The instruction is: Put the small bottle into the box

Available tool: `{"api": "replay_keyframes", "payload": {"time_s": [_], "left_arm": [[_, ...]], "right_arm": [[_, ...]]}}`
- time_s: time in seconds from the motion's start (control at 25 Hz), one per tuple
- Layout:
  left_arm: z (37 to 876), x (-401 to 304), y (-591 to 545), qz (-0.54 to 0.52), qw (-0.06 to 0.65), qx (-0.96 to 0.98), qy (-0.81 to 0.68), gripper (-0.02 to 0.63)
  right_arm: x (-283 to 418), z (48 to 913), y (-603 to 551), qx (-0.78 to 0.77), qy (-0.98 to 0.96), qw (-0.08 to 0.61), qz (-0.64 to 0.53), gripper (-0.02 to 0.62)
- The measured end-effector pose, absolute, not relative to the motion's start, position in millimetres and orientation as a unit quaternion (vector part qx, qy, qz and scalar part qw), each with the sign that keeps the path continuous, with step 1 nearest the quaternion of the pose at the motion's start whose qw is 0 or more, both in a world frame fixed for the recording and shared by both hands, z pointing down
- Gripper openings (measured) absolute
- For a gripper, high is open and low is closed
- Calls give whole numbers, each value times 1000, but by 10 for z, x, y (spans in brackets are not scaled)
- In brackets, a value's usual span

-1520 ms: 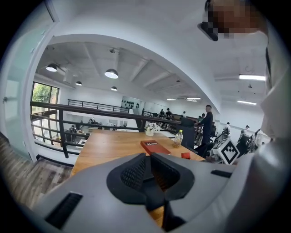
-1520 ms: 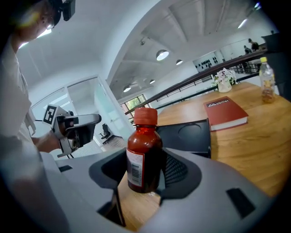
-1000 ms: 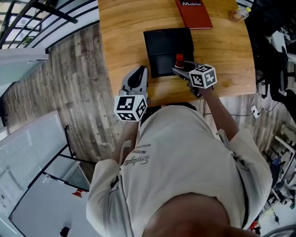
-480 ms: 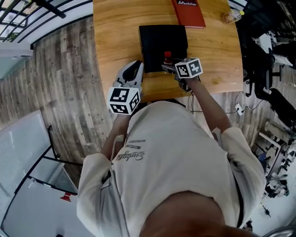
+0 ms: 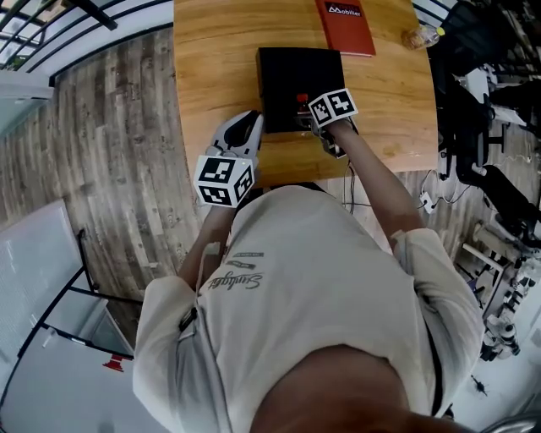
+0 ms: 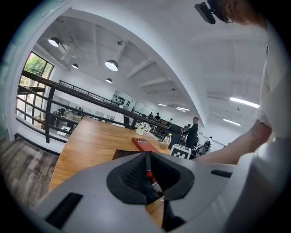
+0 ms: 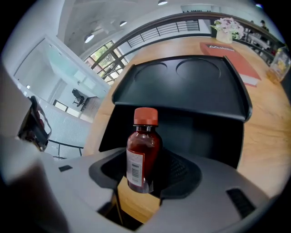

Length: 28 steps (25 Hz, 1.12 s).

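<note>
A small brown bottle point(image 7: 142, 152) with a red cap point(image 5: 302, 100) stands upright between the jaws of my right gripper point(image 7: 148, 175), which is shut on it. In the head view this gripper point(image 5: 309, 116) holds the bottle at the near edge of the open black box point(image 5: 300, 72). In the right gripper view the box point(image 7: 182, 91) lies just beyond the bottle, and bare wood shows under the bottle's base. My left gripper point(image 5: 250, 120) rests over the table's near left part, beside the box. Its jaws meet, with nothing held point(image 6: 147, 160).
The wooden table point(image 5: 211, 59) carries a red book point(image 5: 345, 25) behind the box and a clear plastic bottle point(image 5: 420, 35) at the far right corner. A vase of flowers point(image 7: 225, 29) stands farther back. Wood-plank floor lies to the left of the table, and cluttered equipment to the right.
My right gripper has carried the bottle left and farther in, from the box's near right corner to the middle of its near edge. The left gripper has stayed beside the box.
</note>
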State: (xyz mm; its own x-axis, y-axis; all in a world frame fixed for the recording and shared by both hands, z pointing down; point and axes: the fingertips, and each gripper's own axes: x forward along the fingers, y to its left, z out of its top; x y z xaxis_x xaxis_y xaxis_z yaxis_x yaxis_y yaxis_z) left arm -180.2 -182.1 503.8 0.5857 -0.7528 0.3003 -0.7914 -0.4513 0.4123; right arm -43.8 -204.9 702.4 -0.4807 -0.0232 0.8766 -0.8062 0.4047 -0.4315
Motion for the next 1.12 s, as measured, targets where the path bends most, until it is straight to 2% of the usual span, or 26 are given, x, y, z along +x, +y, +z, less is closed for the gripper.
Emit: {"api": "replay_keyframes", "payload": {"time_s": [0.28,0.64,0.96,1.12], "left_arm": [[5085,-1878,-1834,34,274,848,-453,41],[5168,-1889,-1849,36,283,847,-449,40],[5196,-1824,-1891,36,286,847,-447,41],[5175,-1800,-1899,37,285,847,-446,40]], "right_arm": [[-449,7212,-2084,287,-699,438,488,219],[-432,7361,-2066,275,-653,490,507,221],[-401,7354,-2091,300,-638,455,544,222],[-412,7346,-2079,306,-642,465,527,222]]}}
